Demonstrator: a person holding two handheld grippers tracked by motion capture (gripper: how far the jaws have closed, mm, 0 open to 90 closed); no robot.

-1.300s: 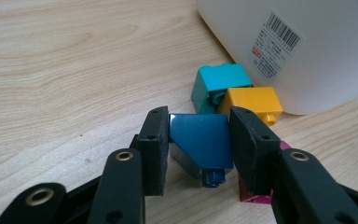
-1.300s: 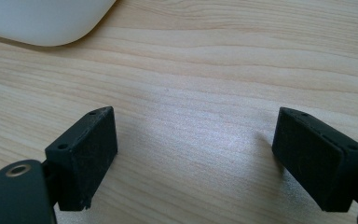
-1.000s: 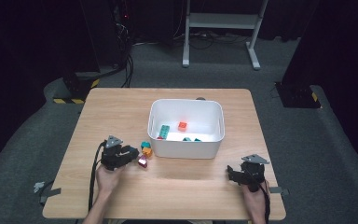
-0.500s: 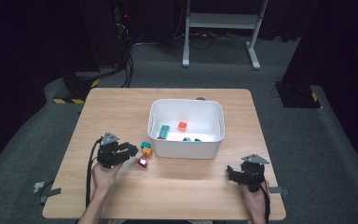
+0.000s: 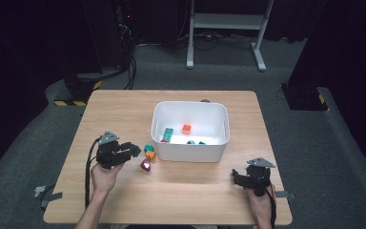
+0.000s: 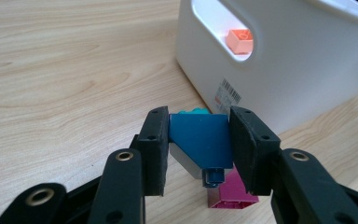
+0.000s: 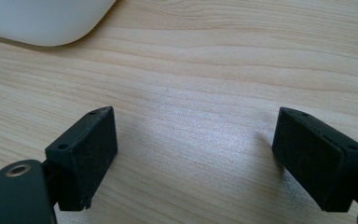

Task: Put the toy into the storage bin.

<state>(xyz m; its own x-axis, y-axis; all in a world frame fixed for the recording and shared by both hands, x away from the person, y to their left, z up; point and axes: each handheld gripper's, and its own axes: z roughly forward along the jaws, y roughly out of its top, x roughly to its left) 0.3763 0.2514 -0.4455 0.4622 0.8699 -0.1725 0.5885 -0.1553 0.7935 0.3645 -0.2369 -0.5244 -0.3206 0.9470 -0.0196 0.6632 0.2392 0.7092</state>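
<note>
1. The left claw (image 6: 199,149) is clamped on a dark blue block (image 6: 199,137), its two pads pressed against the block's opposite sides.
2. The blue block hangs clear of the counter (image 5: 124,114), just off the white bin (image 5: 190,151), near the bin's front left corner.
3. A magenta block (image 6: 230,198) lies on the counter directly under the held block, close to the bin's front wall.
4. A teal block (image 5: 148,148) and an orange block (image 5: 151,155) sit touching each other right against the bin's front left corner.
5. Through the bin's handle slot an orange brick (image 6: 240,41) shows inside; the high view also shows a green brick (image 5: 167,134) inside, left of it.
6. The right claw (image 7: 196,154) stands wide apart with bare counter between its pads, well off the bin's front right corner.
</note>
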